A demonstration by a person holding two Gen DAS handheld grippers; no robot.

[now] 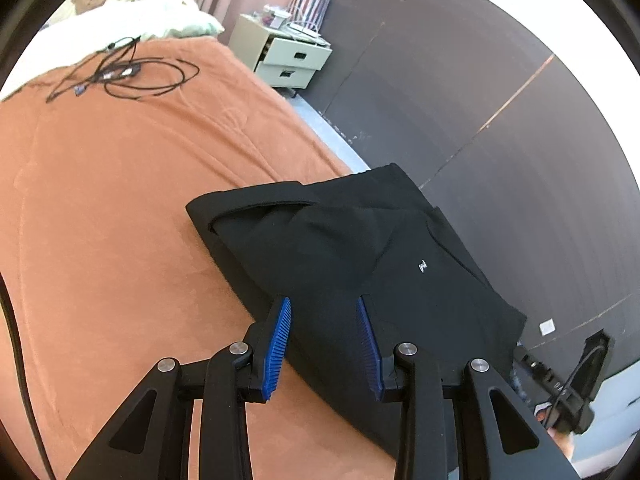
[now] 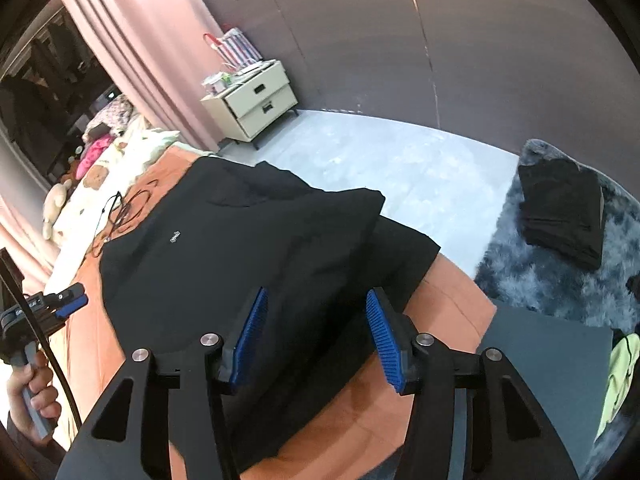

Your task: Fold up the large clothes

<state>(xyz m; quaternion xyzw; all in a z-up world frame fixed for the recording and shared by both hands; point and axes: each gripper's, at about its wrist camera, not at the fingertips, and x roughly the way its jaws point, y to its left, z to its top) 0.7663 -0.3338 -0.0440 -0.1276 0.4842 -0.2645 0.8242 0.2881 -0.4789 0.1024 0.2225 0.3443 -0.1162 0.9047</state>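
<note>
A black garment (image 1: 340, 248) lies folded into a rough rectangle on the orange bed cover (image 1: 120, 220), close to the bed's edge, with a small white logo (image 1: 423, 267) facing up. My left gripper (image 1: 323, 300) hovers over its near edge, blue pads apart and nothing pinched between them. In the right wrist view the same garment (image 2: 240, 240) spreads across the bed cover (image 2: 452, 292). My right gripper (image 2: 317, 291) stands open above its near part, with no fabric gripped. The left gripper (image 2: 78, 298) shows at the far left, held by a hand (image 2: 32, 392).
Black cables (image 1: 128, 72) lie on the far part of the bed, with pillows and soft toys (image 2: 96, 176) beyond. A cream nightstand (image 2: 256, 100) stands by the dark wall. On the floor, a grey fluffy rug (image 2: 560, 280) carries a stack of folded black clothes (image 2: 560, 216).
</note>
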